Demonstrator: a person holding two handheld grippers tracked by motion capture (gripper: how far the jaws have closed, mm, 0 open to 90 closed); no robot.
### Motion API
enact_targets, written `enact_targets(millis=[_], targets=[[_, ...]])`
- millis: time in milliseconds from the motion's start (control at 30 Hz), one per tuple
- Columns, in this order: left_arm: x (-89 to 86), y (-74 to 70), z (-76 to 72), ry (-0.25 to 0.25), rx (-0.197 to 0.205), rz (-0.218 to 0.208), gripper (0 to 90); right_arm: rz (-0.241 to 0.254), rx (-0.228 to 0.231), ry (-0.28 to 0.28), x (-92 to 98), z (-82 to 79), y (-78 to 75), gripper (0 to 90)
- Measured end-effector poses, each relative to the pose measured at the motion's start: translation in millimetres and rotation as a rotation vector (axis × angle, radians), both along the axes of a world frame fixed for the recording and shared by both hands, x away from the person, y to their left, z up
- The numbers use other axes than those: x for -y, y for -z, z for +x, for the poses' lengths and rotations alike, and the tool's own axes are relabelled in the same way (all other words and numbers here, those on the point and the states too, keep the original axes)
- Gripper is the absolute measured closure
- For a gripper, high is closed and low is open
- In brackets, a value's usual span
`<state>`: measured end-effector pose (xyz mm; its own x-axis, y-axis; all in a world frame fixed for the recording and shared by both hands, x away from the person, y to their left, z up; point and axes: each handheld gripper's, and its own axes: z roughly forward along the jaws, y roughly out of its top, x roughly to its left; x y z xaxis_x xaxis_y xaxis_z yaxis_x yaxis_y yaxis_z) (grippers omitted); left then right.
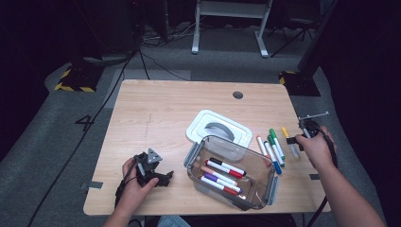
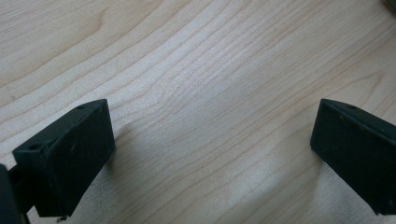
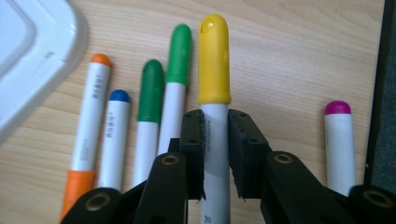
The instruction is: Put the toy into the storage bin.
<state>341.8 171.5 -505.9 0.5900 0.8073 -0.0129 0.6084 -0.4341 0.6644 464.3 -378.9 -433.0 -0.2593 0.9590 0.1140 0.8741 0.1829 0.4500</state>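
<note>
My right gripper (image 3: 215,135) is shut on a white marker with a yellow cap (image 3: 214,60), gripping its barrel just below the cap. In the high view this gripper (image 1: 294,139) is near the table's right edge, holding the yellow marker (image 1: 285,132). I cannot tell whether the marker is off the wood. Beside it lie an orange marker (image 3: 88,121), a blue one (image 3: 114,135), two green ones (image 3: 152,98) and a magenta one (image 3: 338,140). A clear plastic container (image 1: 267,189) holds several markers (image 1: 222,175). My left gripper (image 1: 165,177) rests open on bare wood (image 2: 212,149).
A white lid (image 1: 218,127) lies just behind the container. A round cable hole (image 1: 238,94) sits near the table's far edge. The loose markers (image 1: 272,149) lie in a row between the container and my right hand. Tape strips mark the table's side edges.
</note>
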Motion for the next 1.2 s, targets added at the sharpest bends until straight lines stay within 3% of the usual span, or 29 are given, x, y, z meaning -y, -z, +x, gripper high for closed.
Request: enact_targets(millis=[233, 433, 600, 633, 667, 833, 867, 900, 1100, 1133, 1200], targets=[[0.0, 0.0, 0.0, 0.000, 0.000, 0.000, 0.1, 0.036, 0.063, -0.060, -6.8, -10.6, -31.4, 77.2], [-0.1, 0.0, 0.1, 0.001, 0.001, 0.002, 0.1, 0.058, 0.118, -0.152, -28.6, -27.3, -63.9, 77.2], [-0.1, 0.0, 0.0, 0.001, 0.001, 0.001, 0.1, 0.069, 0.148, -0.210, -45.0, -38.6, -81.8, 77.2], [-0.2, -0.1, 0.1, 0.002, 0.001, 0.003, 0.1, 0.073, 0.157, -0.243, -53.8, -44.4, -89.0, 77.2], [-0.2, -0.1, 0.1, 0.002, 0.001, 0.003, 0.1, 0.073, 0.157, -0.243, -53.8, -44.4, -89.0, 77.2], [-0.2, -0.1, 0.1, 0.002, 0.001, 0.002, 0.1, 0.094, 0.181, -0.370, -85.0, -63.9, -107.3, 77.2], [-0.2, -0.1, 0.1, 0.002, 0.001, 0.002, 0.1, 0.094, 0.181, -0.370, -85.0, -63.9, -107.3, 77.2], [-0.2, -0.1, 0.2, 0.002, 0.001, 0.002, 0.1, 0.094, 0.195, -0.415, -97.3, -71.4, -112.2, 77.2], [-0.5, -0.1, 0.8, 0.009, -0.002, -0.002, 0.1, 0.085, 0.188, -0.533, -131.4, -90.5, -122.0, 77.2], [-0.5, -0.1, 0.8, 0.009, -0.002, -0.002, 0.1, 0.085, 0.188, -0.533, -131.4, -90.5, -122.0, 77.2], [-0.5, 0.1, 1.3, 0.011, -0.004, -0.006, 0.1, 0.100, 0.174, -0.589, -145.4, -99.0, -124.1, 77.2]])
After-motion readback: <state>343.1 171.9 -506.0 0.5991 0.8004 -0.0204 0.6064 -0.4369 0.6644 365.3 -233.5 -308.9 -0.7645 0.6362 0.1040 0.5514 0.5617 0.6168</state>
